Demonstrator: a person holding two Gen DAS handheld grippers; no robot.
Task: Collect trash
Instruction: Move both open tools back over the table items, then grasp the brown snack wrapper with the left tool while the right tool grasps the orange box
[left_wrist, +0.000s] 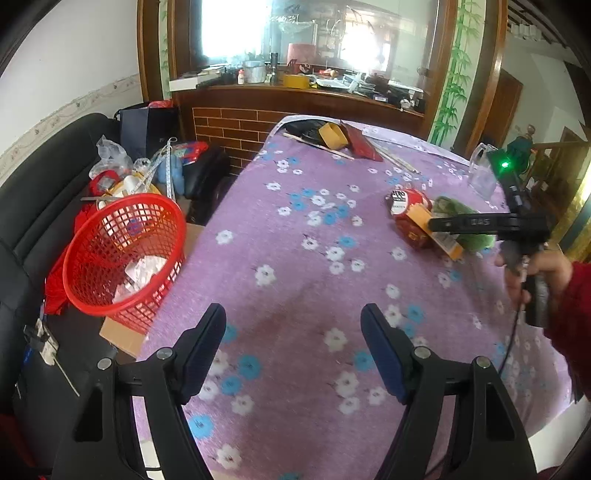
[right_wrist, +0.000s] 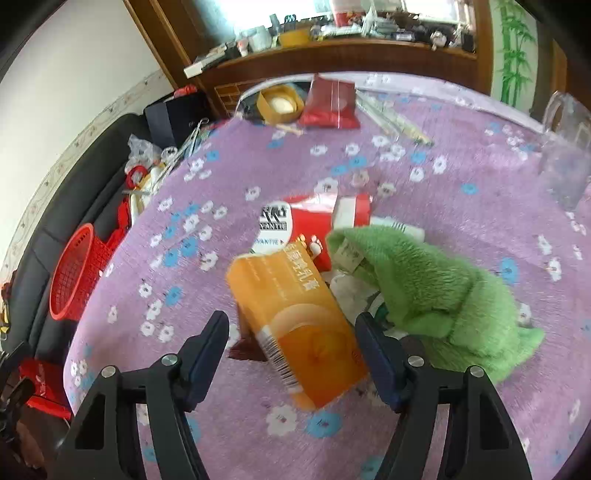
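An orange carton (right_wrist: 299, 328) lies on the purple flowered tablecloth (right_wrist: 461, 206), partly over a red and white packet (right_wrist: 314, 221). My right gripper (right_wrist: 291, 328) is open, its fingers on either side of the carton's near end. A green fluffy cloth (right_wrist: 436, 291) lies just right of the carton, over some white paper. In the left wrist view the carton (left_wrist: 445, 240), the red packet (left_wrist: 410, 210) and the right gripper (left_wrist: 461, 222) show at the right. My left gripper (left_wrist: 293, 323) is open and empty above bare cloth. A red mesh basket (left_wrist: 122, 254) with crumpled white paper stands off the table's left edge.
A yellow box (right_wrist: 279, 103), a red bag (right_wrist: 330, 105) and thin sticks (right_wrist: 391, 118) lie at the table's far end. A clear glass jug (right_wrist: 565, 155) stands at the right. A black sofa (left_wrist: 40, 192) with clutter is left of the table. A wooden counter stands behind.
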